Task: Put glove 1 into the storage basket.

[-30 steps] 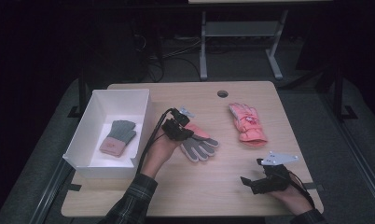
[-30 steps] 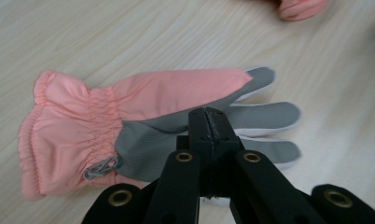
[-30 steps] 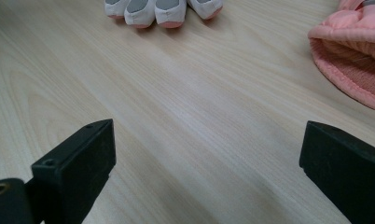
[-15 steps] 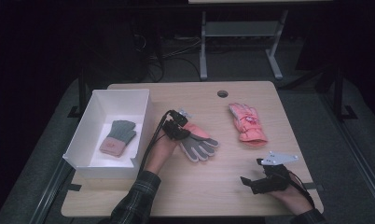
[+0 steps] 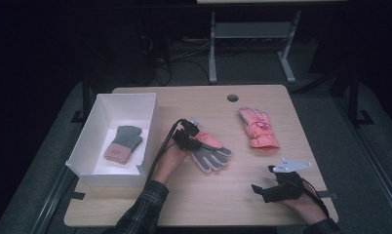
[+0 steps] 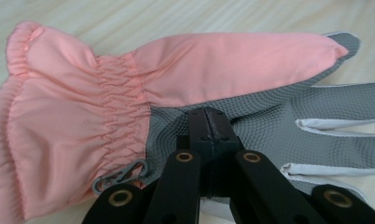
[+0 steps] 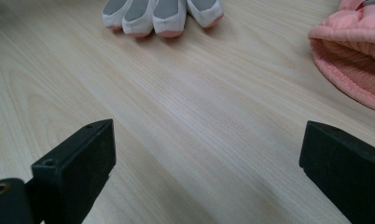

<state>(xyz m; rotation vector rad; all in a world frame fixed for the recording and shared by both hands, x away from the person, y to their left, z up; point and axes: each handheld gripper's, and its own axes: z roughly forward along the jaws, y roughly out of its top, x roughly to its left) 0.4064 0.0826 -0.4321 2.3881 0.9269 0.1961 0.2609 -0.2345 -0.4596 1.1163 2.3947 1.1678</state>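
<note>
Where the white box (image 5: pixel 150 127) occupies the left of the high view, it already contains one knitted glove (image 5: pixel 122 144), grey at the fingers and pink at the cuff, lying flat on the box floor. Just right of the box wall, left of frame centre, the left gripper (image 5: pixel 190 138) sits on the grey-and-pink glove (image 5: pixel 209 151). Compared with the frame one second earlier, this hand has sunk slightly onto the glove, and the glove itself lies in the same place on the wooden table (image 5: pixel 204 204). In the left gripper view the jaws are pressed together, with the tips at the textured grey palm (image 6: pixel 269 121) close to the gathered pink cuff (image 6: pixel 78 121); whether fabric is pinched between the tips cannot be told, since the closed tips hide the contact. Judged from this, the grasp step is in hand and the lift toward the box has not begun. Right of centre, upper part of the table, a padded pink glove (image 5: pixel 257 127) lies well apart from both grippers. In the lower right, the right gripper (image 5: pixel 258 189) rests unchanged on the table, its jaws spread wide over bare wood in the right gripper view, holding nothing.
</note>
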